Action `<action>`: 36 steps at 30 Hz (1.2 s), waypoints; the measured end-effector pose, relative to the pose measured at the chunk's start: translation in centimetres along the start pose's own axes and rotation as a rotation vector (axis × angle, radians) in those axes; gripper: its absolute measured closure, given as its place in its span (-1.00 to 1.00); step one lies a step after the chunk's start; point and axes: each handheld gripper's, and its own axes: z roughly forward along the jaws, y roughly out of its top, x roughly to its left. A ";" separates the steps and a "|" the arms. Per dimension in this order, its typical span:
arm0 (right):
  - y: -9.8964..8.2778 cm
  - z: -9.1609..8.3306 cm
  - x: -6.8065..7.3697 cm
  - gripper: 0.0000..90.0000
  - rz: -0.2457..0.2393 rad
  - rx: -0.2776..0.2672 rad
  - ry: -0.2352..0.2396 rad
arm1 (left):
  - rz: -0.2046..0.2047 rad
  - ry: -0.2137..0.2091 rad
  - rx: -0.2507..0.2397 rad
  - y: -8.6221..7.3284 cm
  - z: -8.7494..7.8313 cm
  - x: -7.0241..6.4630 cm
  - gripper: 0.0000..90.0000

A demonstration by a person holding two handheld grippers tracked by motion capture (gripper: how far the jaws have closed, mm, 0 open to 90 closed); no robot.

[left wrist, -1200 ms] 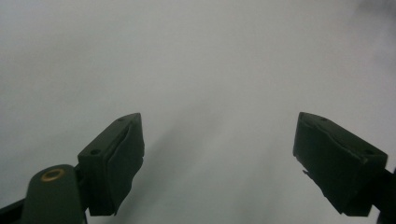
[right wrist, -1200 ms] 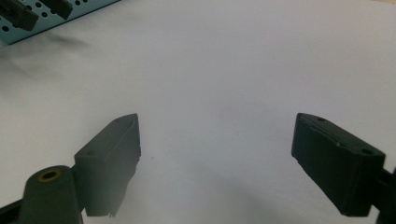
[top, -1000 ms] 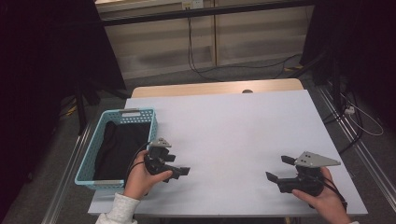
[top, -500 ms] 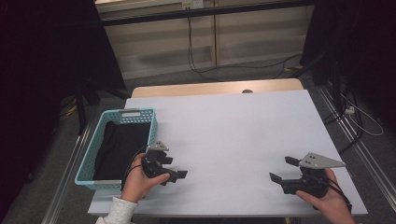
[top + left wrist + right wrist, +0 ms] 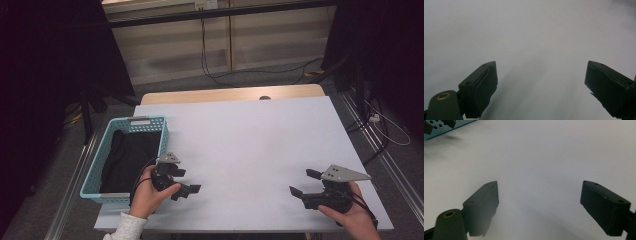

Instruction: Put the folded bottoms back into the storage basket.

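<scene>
High view: black cloth (image 5: 127,157) fills the blue basket (image 5: 150,123).

The right gripper (image 5: 540,202) has its two black jaws spread wide with nothing between them, low over the white table (image 5: 554,155). A blue basket (image 5: 439,128) corner (holes in its wall) sits top left.

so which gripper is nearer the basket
Left. The left gripper sits just beside the basket's near right corner, at the table's left. The right gripper is far off across the white table, near its front right edge.
</scene>
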 end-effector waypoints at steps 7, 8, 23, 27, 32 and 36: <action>-0.3 0.0 -0.1 -0.68 0.003 0.005 -0.006 | 0.010 -0.002 -0.004 -0.1 0.0 -0.2 -0.76; -0.3 0.0 -0.1 -0.68 0.003 0.005 -0.006 | 0.012 -0.005 -0.006 -0.2 0.0 -0.2 -0.76; -0.4 -0.2 -0.4 -0.71 -0.003 0.004 -0.010 | 0.025 -0.010 -0.009 -0.4 0.1 -0.4 -0.77; -0.4 -0.3 -0.4 -0.71 0.002 0.004 -0.014 | 0.022 -0.013 -0.013 -0.5 0.1 -0.4 -0.77; -0.4 -0.5 -0.4 -0.72 -0.002 0.004 -0.014 | 0.033 -0.013 -0.019 -0.6 0.0 -0.5 -0.77; -0.4 -0.4 -0.2 -0.72 -0.004 0.009 -0.013 | 0.029 -0.013 -0.020 -0.6 0.0 -0.6 -0.77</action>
